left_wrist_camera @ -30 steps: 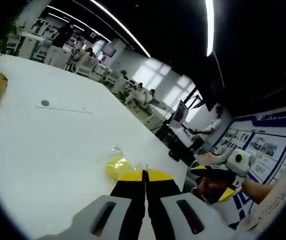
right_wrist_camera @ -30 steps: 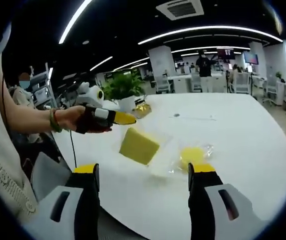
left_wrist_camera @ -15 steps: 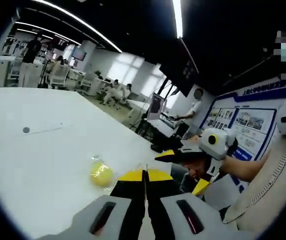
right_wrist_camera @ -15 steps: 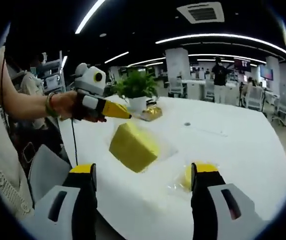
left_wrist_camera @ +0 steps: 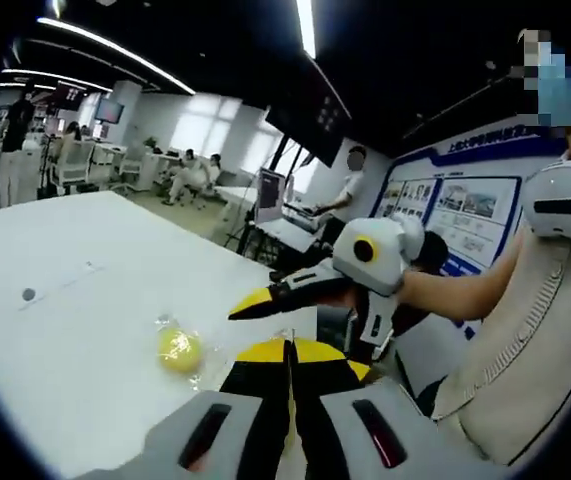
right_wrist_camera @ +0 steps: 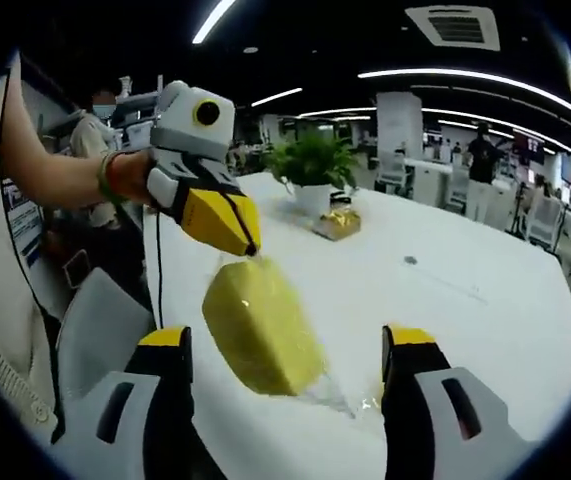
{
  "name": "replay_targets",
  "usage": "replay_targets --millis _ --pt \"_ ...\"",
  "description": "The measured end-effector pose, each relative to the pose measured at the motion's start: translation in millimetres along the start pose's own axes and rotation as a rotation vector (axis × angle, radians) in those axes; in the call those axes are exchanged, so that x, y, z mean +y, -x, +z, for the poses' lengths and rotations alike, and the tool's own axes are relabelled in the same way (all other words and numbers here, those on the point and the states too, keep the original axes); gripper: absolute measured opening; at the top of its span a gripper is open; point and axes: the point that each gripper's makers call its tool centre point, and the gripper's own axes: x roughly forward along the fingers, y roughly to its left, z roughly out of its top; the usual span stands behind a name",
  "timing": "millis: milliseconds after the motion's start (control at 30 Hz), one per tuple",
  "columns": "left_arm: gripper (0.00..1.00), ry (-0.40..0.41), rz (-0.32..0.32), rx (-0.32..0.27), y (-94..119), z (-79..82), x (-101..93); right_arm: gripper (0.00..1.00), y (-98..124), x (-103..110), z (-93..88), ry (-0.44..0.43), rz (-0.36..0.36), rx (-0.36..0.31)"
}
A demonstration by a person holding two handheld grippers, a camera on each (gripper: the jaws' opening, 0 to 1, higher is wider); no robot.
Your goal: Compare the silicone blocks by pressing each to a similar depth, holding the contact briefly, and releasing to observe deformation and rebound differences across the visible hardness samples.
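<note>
One white counter [right_wrist_camera: 485,300] carries all | large yellow silicone block [right_wrist_camera: 260,325] lies near its edge, left hand-held gripper [right_wrist_camera: 250,245] jaws together, tip at block's top | right hand-held gripper [right_wrist_camera: 285,345] spread wide, empty, straddling block | small round yellow block [left_wrist_camera: 178,350] beside.

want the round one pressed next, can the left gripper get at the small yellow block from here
Probably yes: the small round yellow block lies in clear wrap on bare table just ahead-left of the shut left gripper, nothing between.
</note>
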Motion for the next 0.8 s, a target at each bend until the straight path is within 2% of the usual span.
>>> replay_targets --millis 267,367,433,500,600,800 --pt "0.00 -0.089 -0.019 0.074 -3 -6.9 -4.2 0.60 -17 5 -12.5 0.058 0.092 0.074" --pt "0.00 -0.119 -0.040 0.090 -4 -7.6 -8.2 0.58 -21 12 -21.4 0.074 0.158 0.121" --pt "0.00 -0.113 -0.042 0.092 -5 -7.5 -7.1 0.56 -24 14 -26.4 0.090 0.189 0.142" --pt "0.00 -0.103 -0.049 0.090 -4 -6.7 -5.4 0.48 -25 17 -33.8 0.089 0.219 0.186" --pt "0.00 -0.118 -0.055 0.101 -4 -7.9 -6.3 0.35 -24 21 -36.3 0.108 0.247 0.191" --pt "0.00 -0.148 -0.066 0.134 -2 -14.4 -9.1 0.28 -25 22 -36.7 0.137 0.259 0.177"
